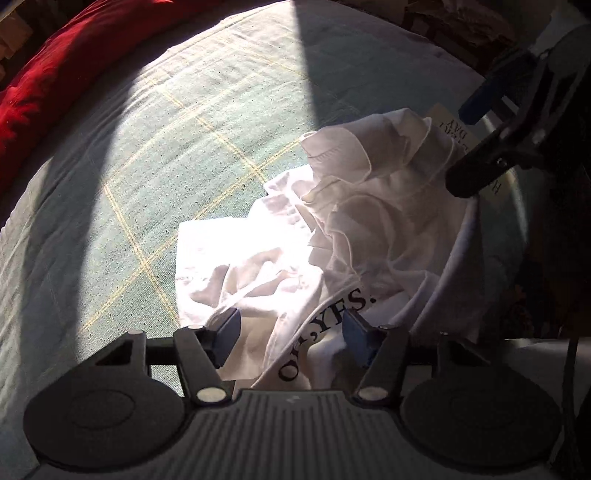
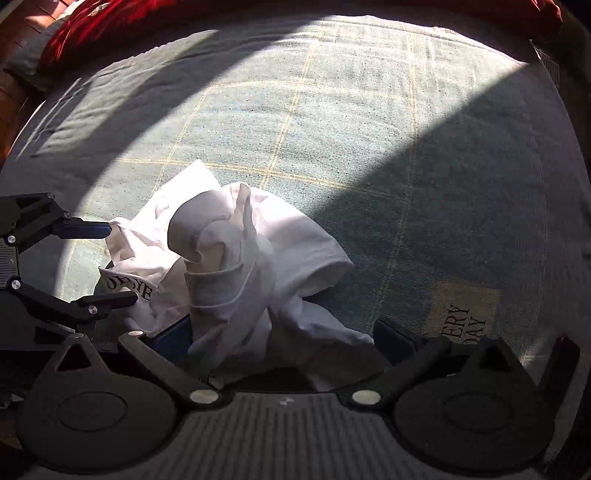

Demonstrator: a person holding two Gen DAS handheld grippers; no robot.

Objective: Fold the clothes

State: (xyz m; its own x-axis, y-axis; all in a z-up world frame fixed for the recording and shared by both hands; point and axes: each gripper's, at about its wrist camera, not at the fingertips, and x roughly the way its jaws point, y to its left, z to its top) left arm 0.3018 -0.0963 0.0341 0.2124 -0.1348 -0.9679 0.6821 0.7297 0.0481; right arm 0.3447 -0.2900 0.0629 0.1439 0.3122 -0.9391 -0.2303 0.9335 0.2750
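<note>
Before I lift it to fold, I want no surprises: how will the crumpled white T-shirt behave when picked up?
Probably floppy: the white T-shirt lies in soft bunched folds on the green bedspread, so it should droop from the fingers. It looks thin and light. Being tangled, its layers may lift together rather than spread flat.

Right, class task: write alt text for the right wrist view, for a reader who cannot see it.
A crumpled white T-shirt with black lettering lies on a green checked bedspread in patchy sunlight, bunched between the open fingers of the right claw. The left claw reaches in from the left edge, and a red pillow lies at the top.
</note>
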